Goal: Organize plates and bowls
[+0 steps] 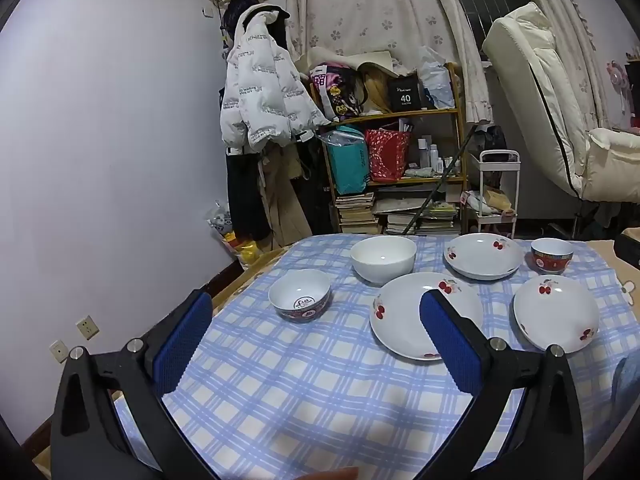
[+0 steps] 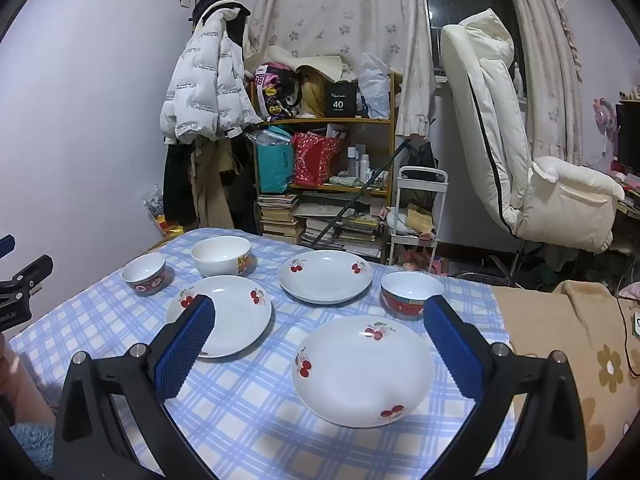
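Nearest cherry plate (image 2: 362,372) and red bowl (image 2: 410,294), both empty.

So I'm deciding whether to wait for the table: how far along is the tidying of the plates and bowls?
Nothing looks done. Three cherry plates, near, left and far, lie apart on the checked cloth, unstacked. The white bowl and two red-patterned bowls stand separately. Nothing is in hand: left gripper and right gripper are open and empty. All the gathering is left.
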